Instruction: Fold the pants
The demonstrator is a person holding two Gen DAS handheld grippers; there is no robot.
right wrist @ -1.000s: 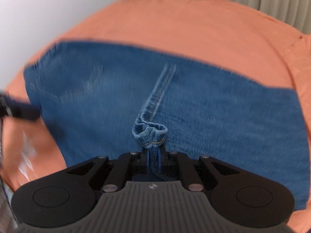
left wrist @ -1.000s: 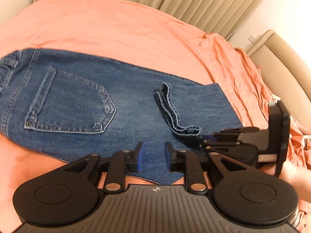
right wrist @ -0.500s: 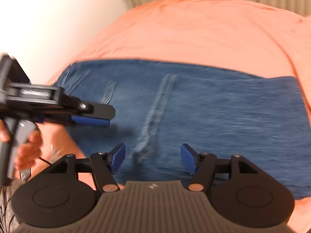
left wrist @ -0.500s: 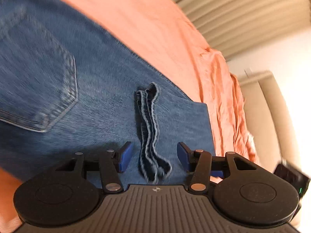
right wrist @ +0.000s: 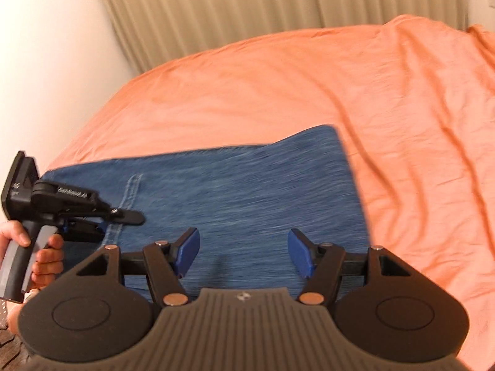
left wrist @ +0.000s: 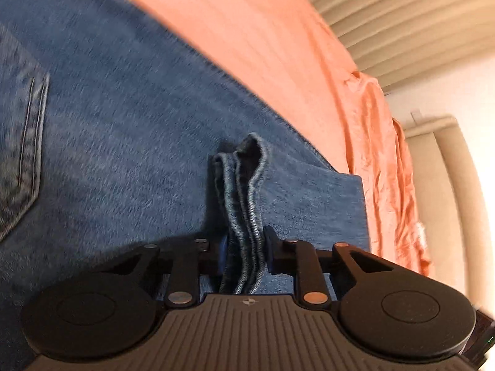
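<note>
Blue jeans are lying folded across the orange bedsheet, motion-blurred in both views. The left gripper, its jaws having just been closing, is pinching the bunched leg hems; their lower ends are hidden behind its body. The right gripper is hovering wide apart over the denim, gripping nothing. A hand, cut off at the frame edge, is holding the left gripper's handle.

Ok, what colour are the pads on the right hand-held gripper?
Blue pads on a black frame, clearest in the right wrist view.
</note>
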